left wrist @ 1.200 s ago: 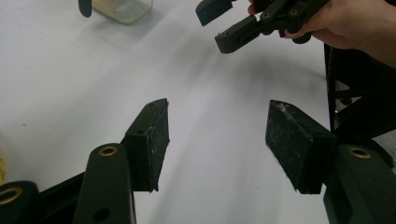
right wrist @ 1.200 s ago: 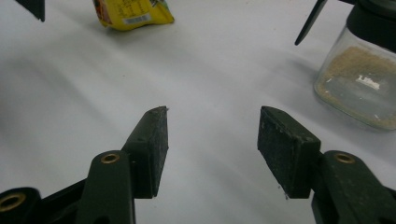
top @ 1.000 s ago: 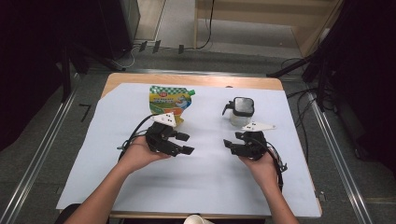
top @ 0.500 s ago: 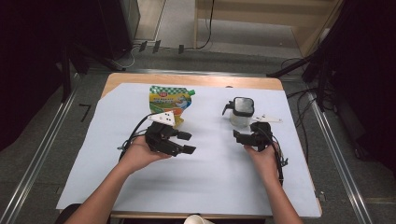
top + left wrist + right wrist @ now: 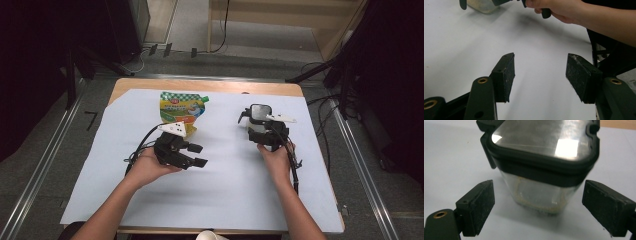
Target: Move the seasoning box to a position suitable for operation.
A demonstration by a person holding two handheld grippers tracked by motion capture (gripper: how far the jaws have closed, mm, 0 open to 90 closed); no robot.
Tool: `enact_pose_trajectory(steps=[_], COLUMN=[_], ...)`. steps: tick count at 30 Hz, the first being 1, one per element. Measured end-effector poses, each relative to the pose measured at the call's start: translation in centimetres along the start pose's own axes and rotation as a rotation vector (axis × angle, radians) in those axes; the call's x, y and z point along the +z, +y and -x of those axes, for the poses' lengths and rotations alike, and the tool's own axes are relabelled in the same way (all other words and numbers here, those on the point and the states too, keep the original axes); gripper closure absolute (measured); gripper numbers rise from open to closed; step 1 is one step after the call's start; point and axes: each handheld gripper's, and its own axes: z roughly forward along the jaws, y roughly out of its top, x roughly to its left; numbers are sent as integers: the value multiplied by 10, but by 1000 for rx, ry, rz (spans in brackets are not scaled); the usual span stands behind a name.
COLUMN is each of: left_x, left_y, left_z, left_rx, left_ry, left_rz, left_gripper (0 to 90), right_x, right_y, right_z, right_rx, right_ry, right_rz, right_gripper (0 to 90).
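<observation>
While the right claw (image 5: 537, 207) closes in on the lidded clear container (image 5: 541, 170), its jaws have just been opening and now stand spread to either side of the clear wall, not pressing on it. The container stands upright on the white sheet (image 5: 225, 190) toward the far right of the bench (image 5: 210, 86), a black-rimmed lid latched on top; it may hold a little pale residue low down, though the blur makes that uncertain.

The risk I see is a poor seat. The body tapers downward and looks slick, so pads closing low could squeeze it upward and out, or tip it away from the hand. The side latch (image 5: 486, 147) juts out near the left pad's side and could catch it.

The left claw (image 5: 540, 75) hangs released over bare sheet, nothing between its pads. The snack pouch (image 5: 181, 110) lies flat at the far edge, well apart from the container, so there is open room all round it, and the middle and near part of the sheet are free.
</observation>
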Motion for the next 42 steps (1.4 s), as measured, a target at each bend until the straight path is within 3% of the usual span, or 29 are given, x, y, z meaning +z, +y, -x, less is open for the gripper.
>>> enact_pose_trajectory(steps=[2,11,12,14,20,42], left_x=[-2,-5,-5,-7,-12,-6], left_y=[-2,-14,-15,-17,-24,-26], left_z=[1,4,4,6,6,7], left_rx=[-5,-28,-31,-35,-47,-60], left_ry=[5,30,32,35,66,51], left_rz=[0,-11,-11,-10,-1,-16], left_gripper=[412,411,411,411,417,420], right_x=[6,25,29,32,40,50], right_y=[2,6,5,6,8,8], right_z=[-1,-5,-3,-3,-4,-7], right_rx=[11,-2,33,52,10,41], right_ry=[-4,-66,-58,-60,-82,-117], right_rz=[18,6,10,16,41,114], right_gripper=[110,105,104,101,94,97])
